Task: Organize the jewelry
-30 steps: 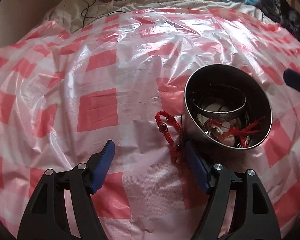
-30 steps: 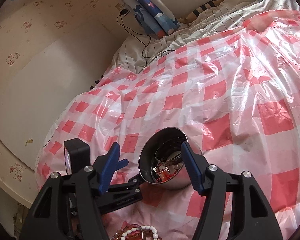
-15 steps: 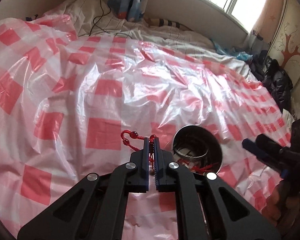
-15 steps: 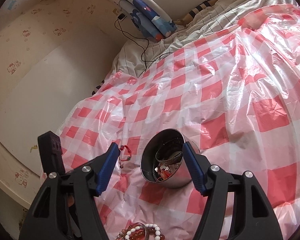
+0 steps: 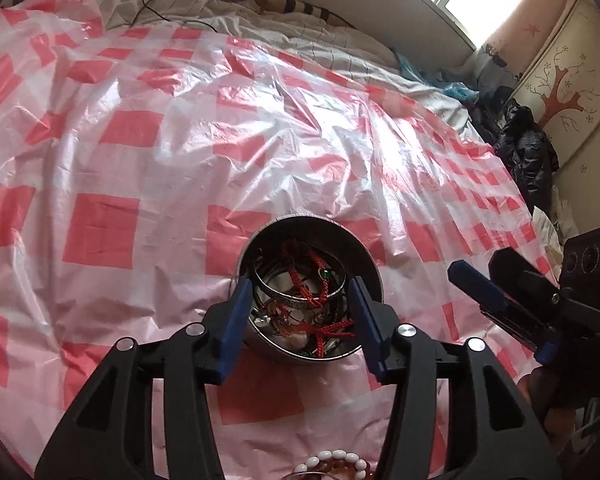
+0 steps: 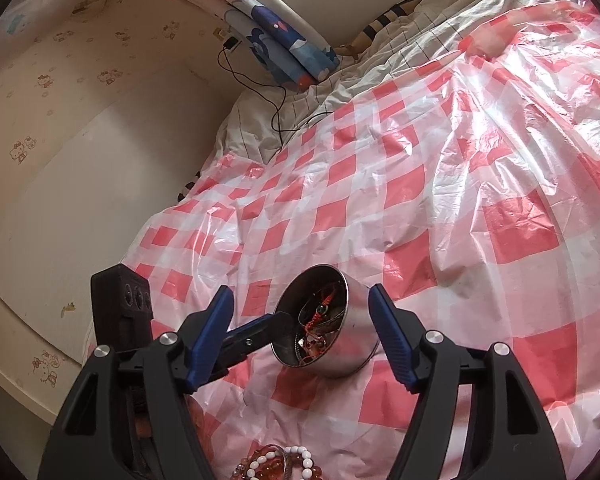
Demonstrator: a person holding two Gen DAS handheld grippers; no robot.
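Note:
A steel bowl sits on the red-checked plastic sheet and holds a silver bangle, red cord bracelets and other jewelry. My left gripper is open and empty just above the bowl's near side. The bowl also shows in the right wrist view, with red cord inside. My right gripper is open and empty, short of the bowl. A bead bracelet with white and amber beads lies on the sheet at the near edge, also in the right wrist view.
The plastic sheet covers a bed. A blue patterned pillow and a black cable lie at the head. Dark clothing is piled at the far right. A wall runs along the bed's left side.
My left gripper, shut on the red cord bracelet half a second ago, moved over the bowl and opened; the bracelet now lies in the bowl. My right gripper barely moved.

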